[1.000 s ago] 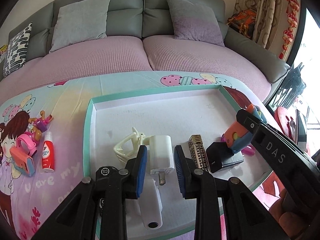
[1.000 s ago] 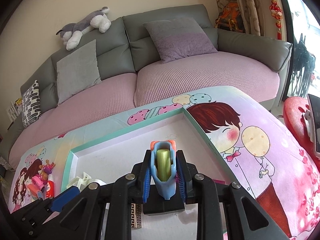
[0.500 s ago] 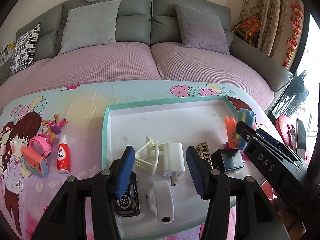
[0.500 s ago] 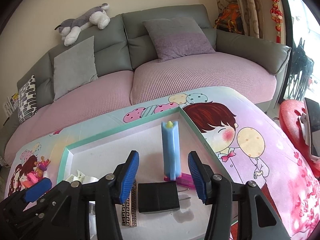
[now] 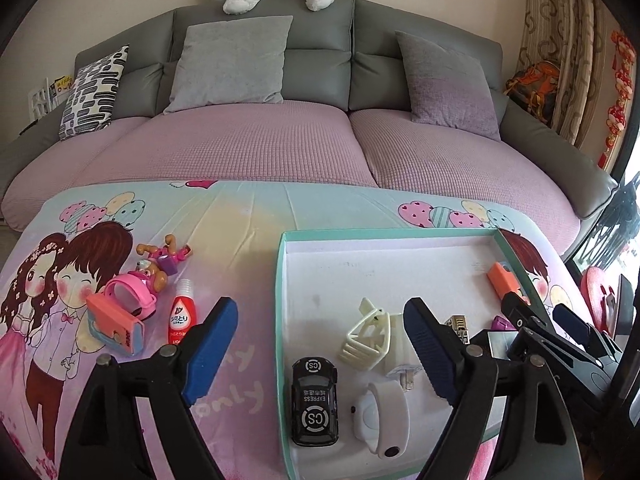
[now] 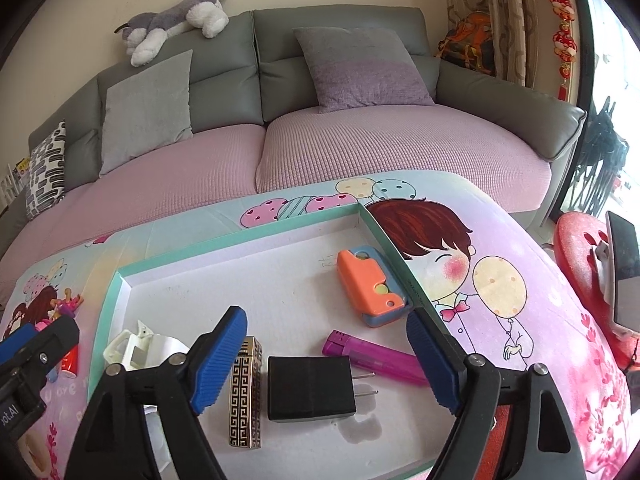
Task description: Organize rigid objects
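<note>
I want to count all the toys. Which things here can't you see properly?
- White charger, left wrist view: half hidden by the hair claw and a blue finger.
- Purple lighter, left wrist view: mostly behind the right gripper.
- Pile of pink toys, right wrist view: too small, covered by the left gripper.

A cartoon-printed surface (image 5: pixel 248 220) carries a teal-rimmed tray (image 5: pixel 384 234), a red bottle (image 5: pixel 181 317) and pink toys (image 5: pixel 132 292) beside it.
</note>
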